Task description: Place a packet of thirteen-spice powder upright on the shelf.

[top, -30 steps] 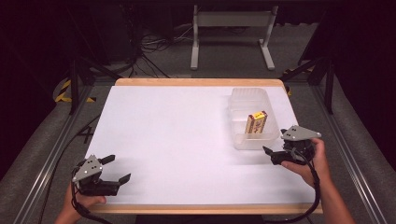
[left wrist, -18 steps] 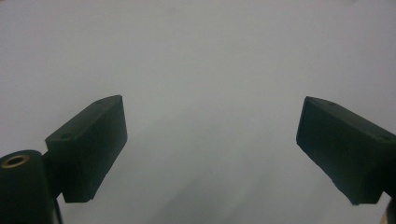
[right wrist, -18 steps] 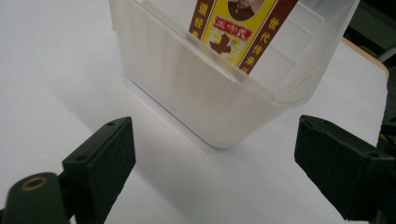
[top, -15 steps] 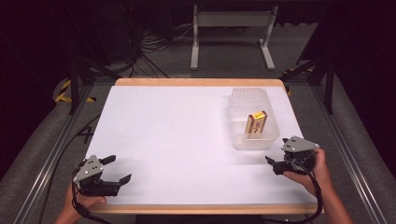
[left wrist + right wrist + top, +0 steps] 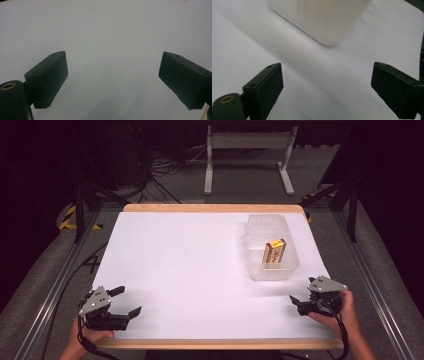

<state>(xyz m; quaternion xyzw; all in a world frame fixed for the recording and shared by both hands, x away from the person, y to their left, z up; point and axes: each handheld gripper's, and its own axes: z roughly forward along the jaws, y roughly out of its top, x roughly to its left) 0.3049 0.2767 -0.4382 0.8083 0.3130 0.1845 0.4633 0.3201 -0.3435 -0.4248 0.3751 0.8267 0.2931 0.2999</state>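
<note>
Both grippers parked empty at the near corners, the box already inside the tub.

The left black two-jaw gripper (image 5: 125, 302) at 7 o'clock and the right black two-jaw gripper (image 5: 298, 303) at 5 o'clock rest with jaws spread wide, holding nothing, likely at rest. The small yellow-and-brown cardboard box (image 5: 274, 251) leans inside the translucent plastic rectangular tub (image 5: 256, 231) at 2 o'clock. The white wood-edged tabletop (image 5: 190, 265) is otherwise bare; the room behind is dark, with floor cables (image 5: 165, 167) and a grey metal stand (image 5: 248, 140).

Your left gripper (image 5: 129, 301) and right gripper (image 5: 296, 301) match — black bodies, blocky black jaws, grey three-cornered top plates, black cables trailing back — each with a brass-ringed hole beside one jaw.
</note>
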